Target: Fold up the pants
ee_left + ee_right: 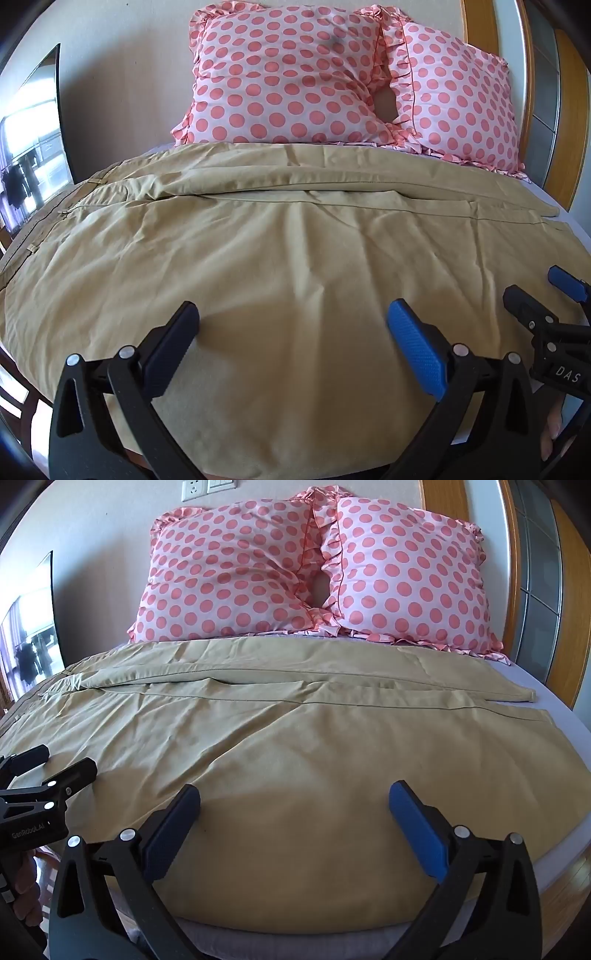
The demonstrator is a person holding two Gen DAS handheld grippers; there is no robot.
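Nearest the cameras, the left claw [291, 321] and the right claw [293, 801] both stand wide, holding nothing, poised just above the near edge of the pants [295, 760]. The two sit close beside each other, the left one over the waist half and the right one over the leg half.

The pants lie spread sideways across the bed [576, 738], waistband [40, 236] off to the left, leg hems [532, 696] to the right, near leg toward the cameras and far leg behind it.

The risks, as I judge them: the thin khaki cloth is wrinkled and loose, so a pinch at the near edge may catch only the top layer, or gather the sheet beneath along with it. If the claws lift unevenly, the near leg will skew as it goes over and the seams will not line up. The far leg already lies rumpled along its seam [258, 672], and a fold laid over that would trap the creases.

Beyond, the polka-dot pillows [314, 572] lean just behind the far leg; a long sweep could push cloth against them
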